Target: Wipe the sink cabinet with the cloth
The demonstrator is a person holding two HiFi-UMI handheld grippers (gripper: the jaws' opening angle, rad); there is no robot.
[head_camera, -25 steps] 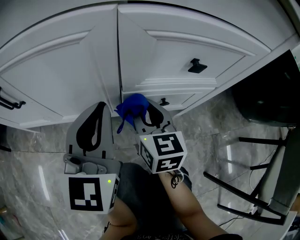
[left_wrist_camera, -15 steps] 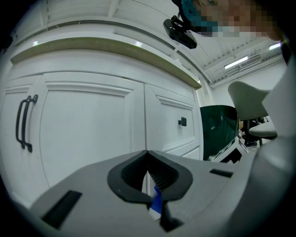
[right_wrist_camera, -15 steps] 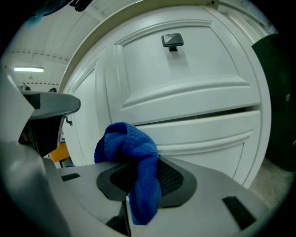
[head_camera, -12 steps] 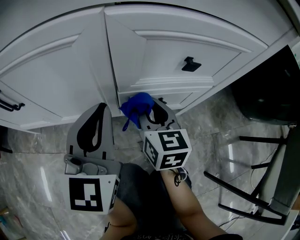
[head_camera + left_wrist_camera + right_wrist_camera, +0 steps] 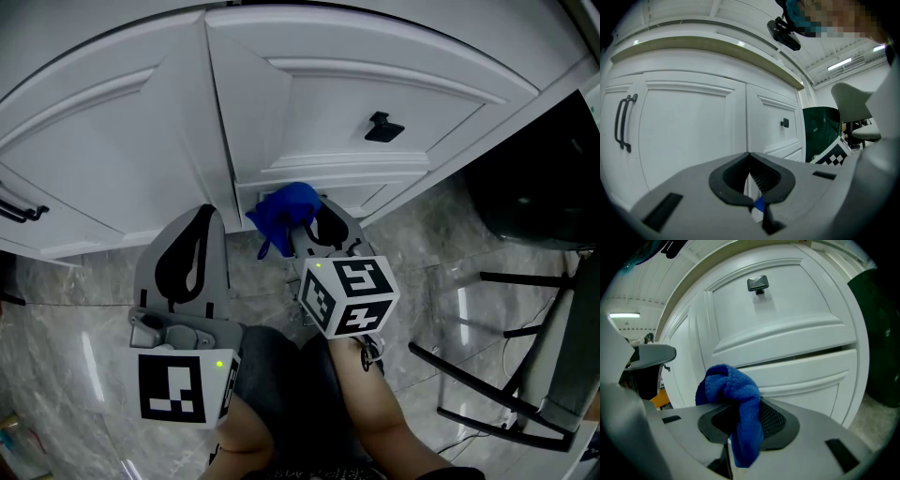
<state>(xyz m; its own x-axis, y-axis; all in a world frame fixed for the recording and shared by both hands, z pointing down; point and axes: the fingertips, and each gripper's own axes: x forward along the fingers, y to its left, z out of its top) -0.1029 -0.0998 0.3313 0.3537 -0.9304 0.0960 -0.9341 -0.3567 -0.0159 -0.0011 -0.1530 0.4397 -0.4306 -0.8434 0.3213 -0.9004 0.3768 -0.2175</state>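
Blue cloth is pinched in R gripper, held close to lower drawer front of sink cabinet. L gripper is pressed together, nothing held.

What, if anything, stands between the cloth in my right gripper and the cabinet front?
Nothing visible does. The blue cloth, clamped in the right gripper, faces the white sink cabinet at its lower drawer front, with nothing between them. The left gripper, shut and empty, hangs off to the side, out of the path.

Right gripper clamps cloth; left gripper fingers together.
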